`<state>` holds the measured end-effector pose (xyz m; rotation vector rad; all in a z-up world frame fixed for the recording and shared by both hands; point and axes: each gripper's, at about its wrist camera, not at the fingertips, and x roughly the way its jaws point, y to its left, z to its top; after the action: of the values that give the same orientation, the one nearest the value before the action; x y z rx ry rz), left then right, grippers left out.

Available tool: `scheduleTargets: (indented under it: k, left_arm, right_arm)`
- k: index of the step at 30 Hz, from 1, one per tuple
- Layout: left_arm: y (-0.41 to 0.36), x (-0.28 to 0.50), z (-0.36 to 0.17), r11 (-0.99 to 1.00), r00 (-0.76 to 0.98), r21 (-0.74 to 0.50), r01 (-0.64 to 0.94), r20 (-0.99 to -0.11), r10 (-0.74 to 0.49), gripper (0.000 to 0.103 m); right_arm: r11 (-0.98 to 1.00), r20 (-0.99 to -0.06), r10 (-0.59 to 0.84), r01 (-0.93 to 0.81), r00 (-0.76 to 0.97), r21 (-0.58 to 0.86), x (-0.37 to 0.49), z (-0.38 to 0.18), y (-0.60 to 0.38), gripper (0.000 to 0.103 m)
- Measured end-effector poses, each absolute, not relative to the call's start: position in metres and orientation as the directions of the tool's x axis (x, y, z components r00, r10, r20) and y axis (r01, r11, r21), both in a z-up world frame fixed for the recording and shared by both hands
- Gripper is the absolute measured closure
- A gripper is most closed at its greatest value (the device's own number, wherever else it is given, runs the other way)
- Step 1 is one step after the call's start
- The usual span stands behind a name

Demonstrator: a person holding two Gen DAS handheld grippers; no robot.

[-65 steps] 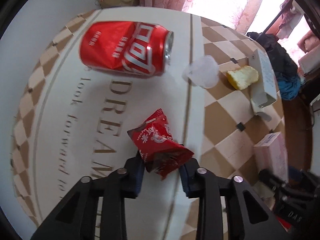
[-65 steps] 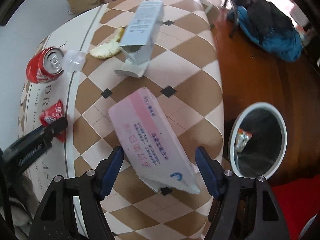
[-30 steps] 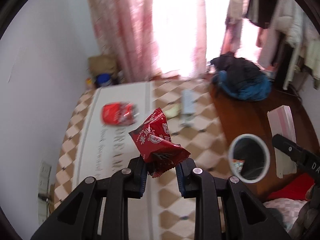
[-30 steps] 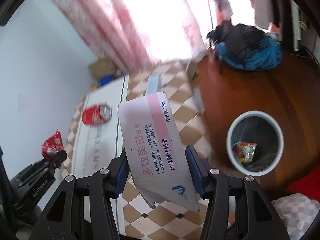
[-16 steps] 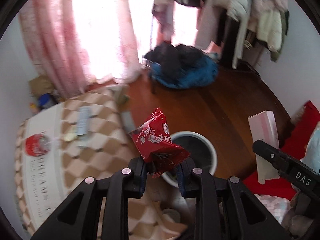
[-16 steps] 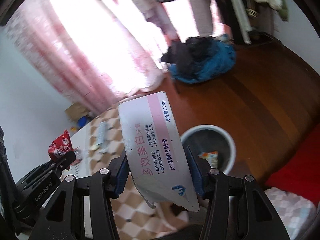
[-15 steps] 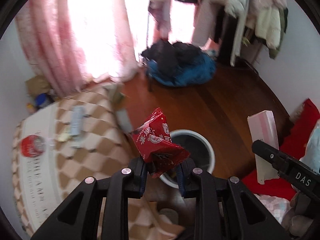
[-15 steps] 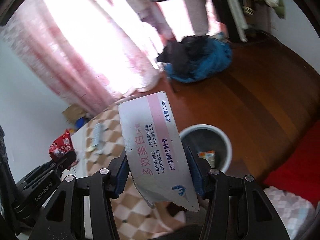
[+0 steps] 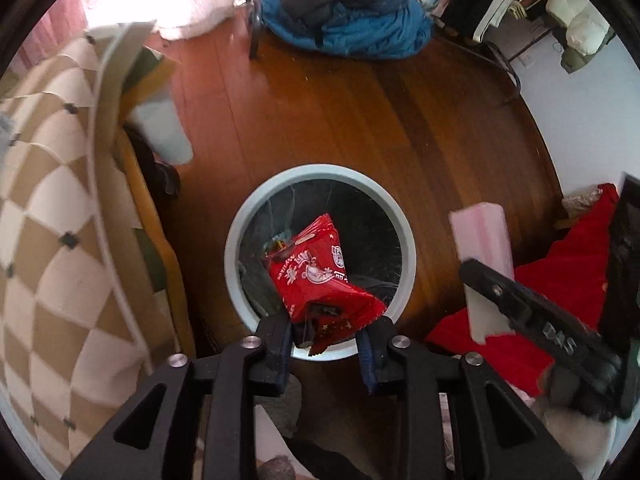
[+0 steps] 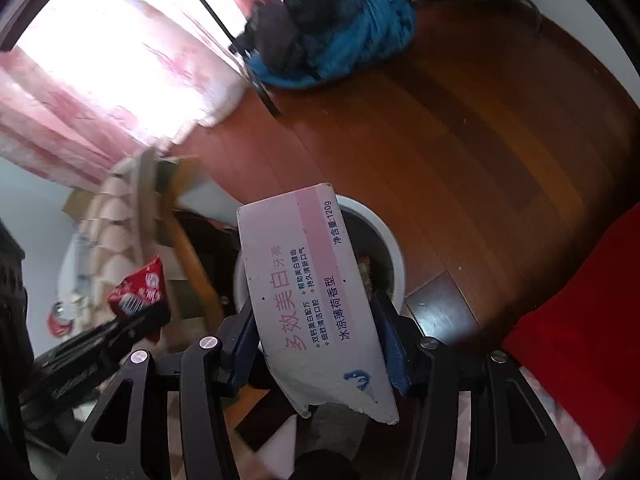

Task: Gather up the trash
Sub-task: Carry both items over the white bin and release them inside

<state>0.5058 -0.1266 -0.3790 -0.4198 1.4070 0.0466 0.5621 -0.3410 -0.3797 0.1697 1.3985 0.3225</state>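
A round pale-rimmed bin (image 9: 394, 216) stands on the wooden floor right below my left gripper (image 9: 325, 350). The left jaws are opening. A crumpled red snack wrapper (image 9: 316, 272) still sits loosely between them, tilted over the bin's mouth. Other wrappers lie at the bin's bottom. My right gripper (image 10: 316, 344) is shut on a long pink and white toothpaste box (image 10: 308, 292), held over the bin's rim (image 10: 390, 240). The box (image 9: 480, 236) and the right gripper (image 9: 500, 292) show at the right of the left wrist view. In the right wrist view, the red wrapper (image 10: 140, 288) is at the left.
The table with its brown and cream checked cloth (image 9: 48, 200) stands left of the bin, and a red can (image 10: 60, 322) lies on it. A heap of blue and black clothes (image 9: 340, 12) lies on the floor beyond. A red cloth (image 9: 560, 280) is at the right.
Both grippers have swung from above the table over to the bin and tipped downward. The left jaws have widened a little and the red wrapper has tilted. The right grip on the box is unchanged.
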Motion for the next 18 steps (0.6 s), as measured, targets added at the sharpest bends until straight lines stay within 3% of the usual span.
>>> scheduleTargets:
  k: [2,4,6,7,9,12,15,18]
  left_arm:
    - [-0.125,0.51,-0.386,0.925,0.163,-0.248,-0.287,-0.964,-0.208,0.039]
    - [-0.121,0.51,-0.391,0.914,0.159,-0.256,-0.315,-0.964,-0.215,0.021]
    - [-0.117,0.508,-0.395,0.901,0.154,-0.273,-0.336,-0.96,-0.233,0.02]
    - [-0.114,0.506,-0.396,0.901,0.153,-0.26,-0.347,-0.964,-0.22,0.019]
    - [-0.112,0.502,-0.398,0.908,0.15,-0.233,-0.347,-0.97,-0.192,0.006]
    - [-0.11,0.497,-0.4,0.925,0.137,-0.162,-0.343,-0.983,-0.121,0.003]
    - [-0.109,0.492,-0.402,0.942,0.126,-0.063,-0.331,-0.992,-0.022,0.002]
    - [-0.108,0.488,-0.403,0.946,0.132,-0.028,-0.323,-0.991,0.016,0.002]
  right_arm:
    - [0.946,-0.943,0.315,-0.117,0.111,0.302,0.576,-0.4,-0.34,0.047]
    - [0.95,-0.95,0.302,-0.108,0.086,0.292,0.588,-0.42,-0.338,0.046]
    - [0.947,-0.951,0.306,-0.112,0.039,0.3,0.6,-0.437,-0.335,0.044]
    - [0.946,-0.951,0.307,-0.114,0.018,0.303,0.603,-0.444,-0.334,0.035]
    - [0.95,-0.957,0.291,-0.114,0.002,0.289,0.608,-0.454,-0.328,0.018]
    - [0.953,-0.959,0.282,-0.112,-0.008,0.282,0.603,-0.462,-0.329,0.015]
    - [0.961,-0.968,0.25,-0.116,-0.017,0.25,0.59,-0.467,-0.33,0.002]
    - [0.971,-0.98,0.199,-0.133,-0.013,0.199,0.576,-0.468,-0.328,0.001]
